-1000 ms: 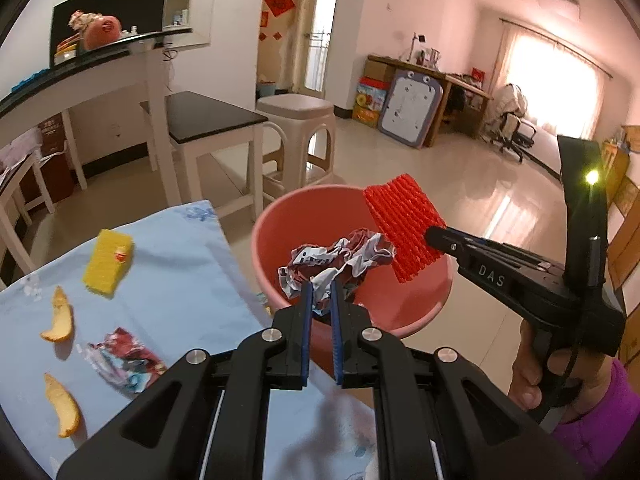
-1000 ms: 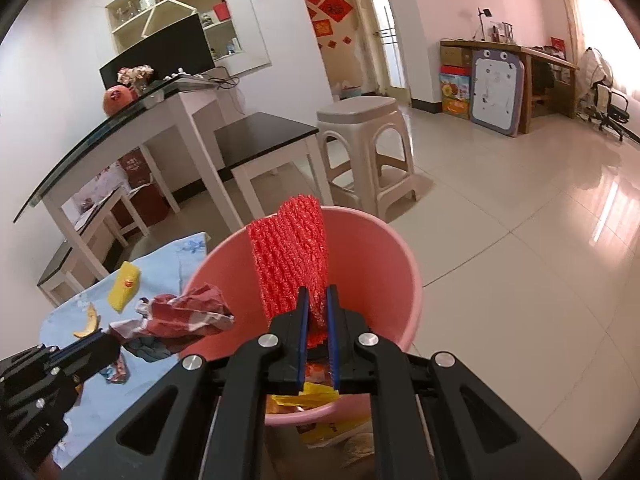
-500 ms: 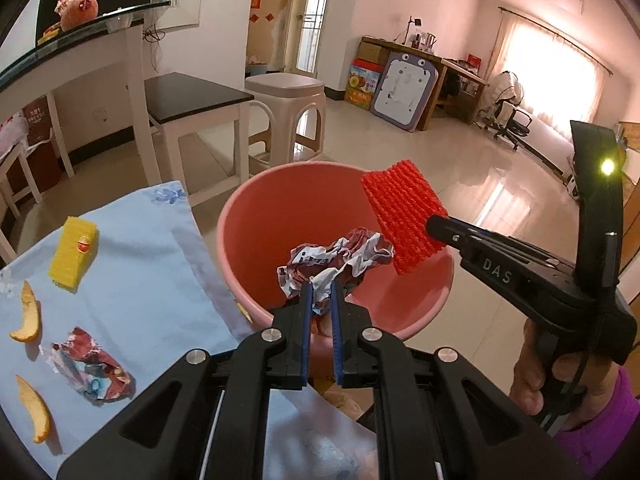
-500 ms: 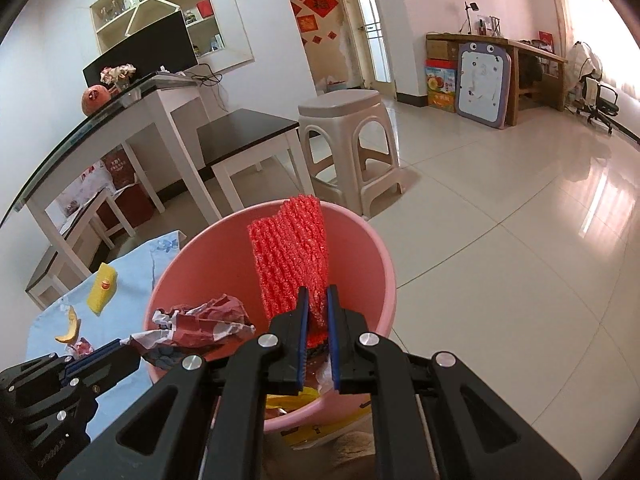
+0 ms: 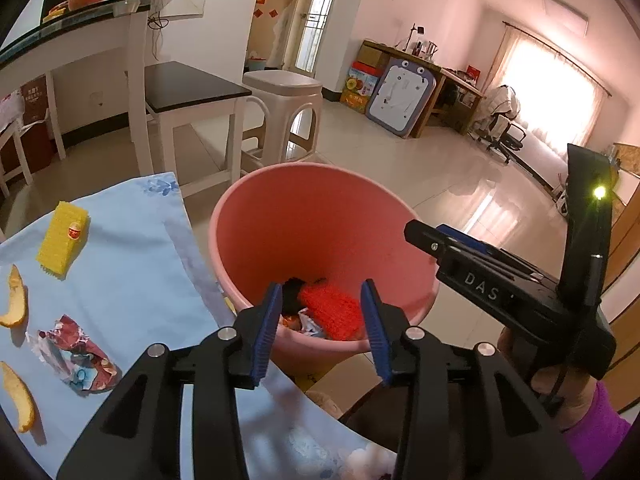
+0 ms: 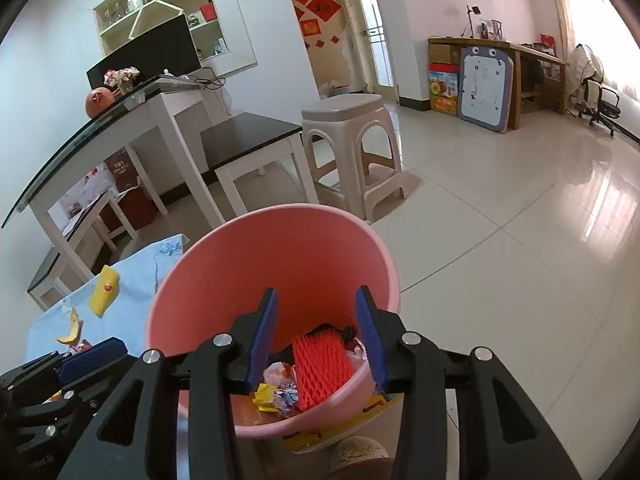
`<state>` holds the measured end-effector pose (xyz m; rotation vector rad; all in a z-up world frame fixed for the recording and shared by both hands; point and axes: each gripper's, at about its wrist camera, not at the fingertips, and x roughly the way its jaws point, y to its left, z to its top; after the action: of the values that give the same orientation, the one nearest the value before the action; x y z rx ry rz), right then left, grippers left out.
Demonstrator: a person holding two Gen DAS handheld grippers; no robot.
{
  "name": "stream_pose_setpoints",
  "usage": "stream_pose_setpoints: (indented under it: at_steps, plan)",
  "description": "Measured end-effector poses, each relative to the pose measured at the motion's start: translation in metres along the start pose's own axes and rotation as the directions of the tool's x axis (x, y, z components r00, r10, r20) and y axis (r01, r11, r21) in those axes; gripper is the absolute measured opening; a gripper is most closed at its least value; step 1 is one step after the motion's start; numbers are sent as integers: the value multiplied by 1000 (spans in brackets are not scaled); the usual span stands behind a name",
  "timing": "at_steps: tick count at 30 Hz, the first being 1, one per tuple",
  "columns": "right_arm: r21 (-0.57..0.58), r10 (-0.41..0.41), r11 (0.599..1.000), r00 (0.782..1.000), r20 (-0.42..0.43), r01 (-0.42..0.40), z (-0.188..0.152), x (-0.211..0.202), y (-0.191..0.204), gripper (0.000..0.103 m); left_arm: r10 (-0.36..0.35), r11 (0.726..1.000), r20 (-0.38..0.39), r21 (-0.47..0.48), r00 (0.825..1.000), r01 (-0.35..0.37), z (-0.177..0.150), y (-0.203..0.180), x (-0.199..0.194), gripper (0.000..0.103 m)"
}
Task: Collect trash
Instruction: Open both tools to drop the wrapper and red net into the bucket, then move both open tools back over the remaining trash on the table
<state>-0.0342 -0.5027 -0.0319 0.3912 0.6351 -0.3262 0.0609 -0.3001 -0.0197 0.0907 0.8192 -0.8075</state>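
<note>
Both pairs of fingers have just sprung apart, and the red foam net and the crumpled wrapper they carried a moment ago now lie down in the pink bucket. My left gripper stands wide with nothing between its pads; my right gripper is also parted and empty, poised over the bucket's mouth.

More trash waits on the blue-clothed worktop, all of it off to the left of my left fingers: a crumpled wrapper nearest, peel slices beyond it near the edge, and a yellow foam net farther back, its long axis running away from me. My left hand is plainly the nearer one, so I judge the next reach is its job.
</note>
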Motion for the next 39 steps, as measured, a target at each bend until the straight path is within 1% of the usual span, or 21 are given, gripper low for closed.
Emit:
stream_pose_setpoints:
  at_steps: [4,11,16,19,22,25,28,31,34,36,39]
  plan:
    - [-22,25,999,1000,7,-25,-1,-6,10,44,15,1000,6,-11,1000,-15,-4,4,-8,42]
    - [-77,79,994,997,14,-78,-6,-19,38,45,99,994,32,-36,995,-98,-17,23,-39,41]
    - [-105,119,988,993,15,-117,-8,-29,58,46,185,982,57,-51,981,-182,-29,39,-67,41]
    - [-121,154,981,988,1,-153,-12,-34,73,46,236,970,65,-72,970,-231,-39,52,-86,41]
    - [-132,183,974,983,-12,-183,-16,-35,87,46,266,961,68,-103,962,-258,-49,67,-101,41]
    - [-154,215,964,976,-35,-218,-23,-35,104,46,308,945,71,-142,949,-296,-60,86,-122,41]
    - [-180,242,951,968,-64,-250,-30,-32,122,47,357,921,67,-194,932,-338,-72,109,-140,41]
    - [-199,272,937,957,-104,-288,-39,-24,141,47,404,888,44,-260,914,-380,-85,135,-153,41]
    - [-211,296,924,945,-141,-320,-45,-14,155,47,441,849,2,-324,897,-417,-98,160,-159,41]
    - [-219,305,916,939,-159,-335,-49,-9,163,47,447,827,-31,-367,894,-426,-106,174,-156,41]
    - [-237,316,904,930,-188,-356,-54,-1,174,47,433,800,-74,-427,899,-421,-114,187,-147,41]
